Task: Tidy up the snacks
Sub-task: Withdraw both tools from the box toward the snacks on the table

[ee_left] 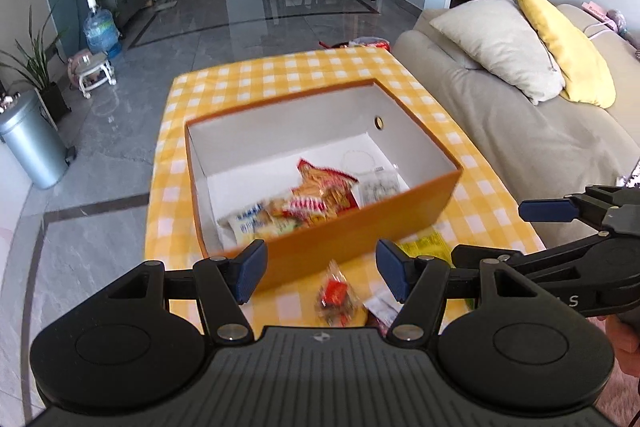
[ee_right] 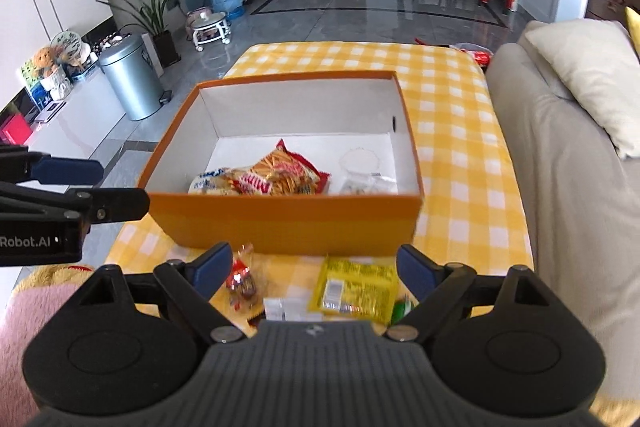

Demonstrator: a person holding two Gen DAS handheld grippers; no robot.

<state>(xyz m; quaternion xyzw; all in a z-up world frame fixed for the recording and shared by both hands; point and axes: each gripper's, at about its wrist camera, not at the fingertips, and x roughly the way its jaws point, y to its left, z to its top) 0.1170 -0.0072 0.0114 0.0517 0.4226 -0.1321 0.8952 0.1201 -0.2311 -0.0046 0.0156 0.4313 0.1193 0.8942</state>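
Observation:
An orange box with a white inside stands on the yellow-checked tablecloth. In it lie a red-orange snack packet, a white-blue packet and a clear bag. In front of the box, on the cloth, lie a clear candy packet, a yellow packet, a small white packet and something green. My left gripper hovers open above the candy packet, holding nothing. My right gripper is open above the loose packets, empty. Each gripper shows in the other's view, the right gripper and the left gripper.
A beige sofa with cushions runs along the table's right side. Left of the table are bare floor tiles, a metal bin and plants. Something pink and plush lies at the near left. A red packet sits past the far table edge.

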